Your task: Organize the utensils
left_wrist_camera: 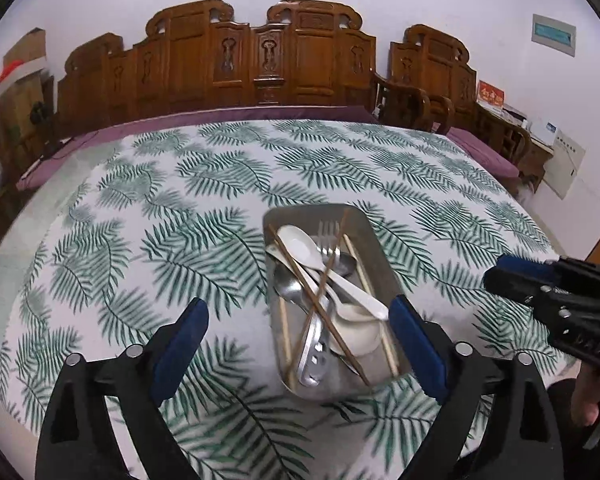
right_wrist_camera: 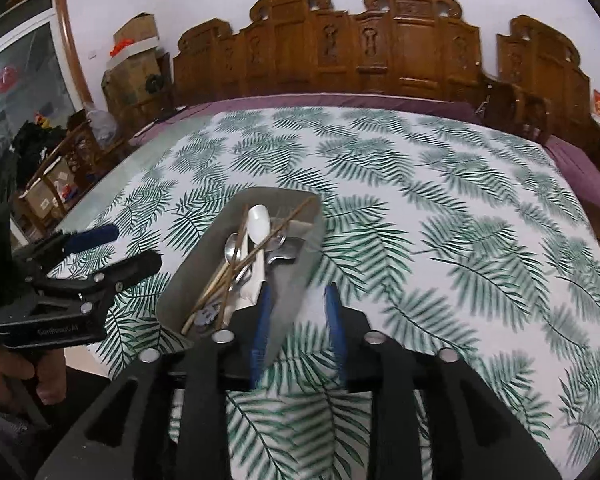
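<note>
Steel tray point(left_wrist_camera: 380, 264) lay on leaf-print tablecloth point(left_wrist_camera: 180, 240), near front edge of table, long side running away from cameras. Held a jumble of utensils: two white spoons point(left_wrist_camera: 300, 242) crossed over each other, metal fork point(left_wrist_camera: 328, 240) with tines pointing away, metal spoon point(left_wrist_camera: 286, 284) along left side, dark chopsticks point(left_wrist_camera: 320, 292) crossed in an X over the heap, pale chopsticks point(left_wrist_camera: 364, 276) lying along right wall, flat metal handle point(left_wrist_camera: 314, 356) with cut-outs at near end. Same tray point(right_wrist_camera: 296, 280) seen from right wrist view as tilted-looking grey dish, white spoon point(right_wrist_camera: 259, 220) uppermost.

Left gripper point(left_wrist_camera: 298, 344) hovered just short of tray's near end, blue-padded fingers point(left_wrist_camera: 182, 344) spread wide, one on either side of tray's near corner region, gripping nothing. Also appeared at left edge of right wrist view point(right_wrist_camera: 112, 248), jaws parted.

Right gripper point(right_wrist_camera: 298, 320) sat at tray's near right rim, fingers point(right_wrist_camera: 262, 320) partly apart: left pad inside tray against wall, right pad outside over cloth, wall between them. Could not tell whether pads actually pinched the wall. Seen in left wrist view point(left_wrist_camera: 512, 272) off to right of tray, low over cloth.

Carved wooden bench point(left_wrist_camera: 260, 60) with purple cushion point(left_wrist_camera: 240, 114) stood behind table against white wall. Cardboard boxes point(right_wrist_camera: 134, 52) stacked at far left.
</note>
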Available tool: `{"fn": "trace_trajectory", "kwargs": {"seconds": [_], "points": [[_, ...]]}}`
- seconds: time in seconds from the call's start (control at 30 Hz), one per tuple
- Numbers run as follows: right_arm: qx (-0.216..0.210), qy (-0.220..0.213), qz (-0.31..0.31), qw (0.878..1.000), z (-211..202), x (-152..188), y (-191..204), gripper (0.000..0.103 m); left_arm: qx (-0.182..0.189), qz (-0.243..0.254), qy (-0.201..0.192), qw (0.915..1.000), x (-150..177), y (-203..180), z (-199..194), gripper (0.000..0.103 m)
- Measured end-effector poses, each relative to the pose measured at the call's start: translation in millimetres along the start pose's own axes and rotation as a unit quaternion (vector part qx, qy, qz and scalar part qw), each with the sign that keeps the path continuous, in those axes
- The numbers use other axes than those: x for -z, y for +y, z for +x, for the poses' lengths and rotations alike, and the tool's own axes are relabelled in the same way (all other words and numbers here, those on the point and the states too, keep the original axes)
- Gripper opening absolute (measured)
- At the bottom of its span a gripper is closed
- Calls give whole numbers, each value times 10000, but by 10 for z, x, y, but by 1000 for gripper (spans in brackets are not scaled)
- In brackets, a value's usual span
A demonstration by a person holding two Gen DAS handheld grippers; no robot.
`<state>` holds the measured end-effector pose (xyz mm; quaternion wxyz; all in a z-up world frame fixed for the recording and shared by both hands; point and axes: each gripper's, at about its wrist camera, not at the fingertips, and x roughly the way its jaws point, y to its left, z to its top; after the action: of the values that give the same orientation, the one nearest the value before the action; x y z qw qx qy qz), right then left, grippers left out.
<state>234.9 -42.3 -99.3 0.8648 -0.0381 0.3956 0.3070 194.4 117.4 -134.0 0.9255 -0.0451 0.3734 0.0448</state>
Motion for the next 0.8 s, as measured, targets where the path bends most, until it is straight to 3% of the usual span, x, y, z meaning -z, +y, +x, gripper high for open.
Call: {"fn": "trace_trajectory", "kwargs": {"seconds": [0.13, 0.4, 0.8], "points": [[95, -145, 108, 9998, -252, 98, -96, 57, 46, 29, -58, 10000, 74, -136, -160, 95], [260, -463, 296, 9981, -735, 267, -211, 101, 108, 183, -106, 9997, 252, -439, -536, 95], [405, -824, 325, 9953, -1356, 561, -169, 101, 130, 254, -199, 9994, 428, -720, -1089, 95]]}}
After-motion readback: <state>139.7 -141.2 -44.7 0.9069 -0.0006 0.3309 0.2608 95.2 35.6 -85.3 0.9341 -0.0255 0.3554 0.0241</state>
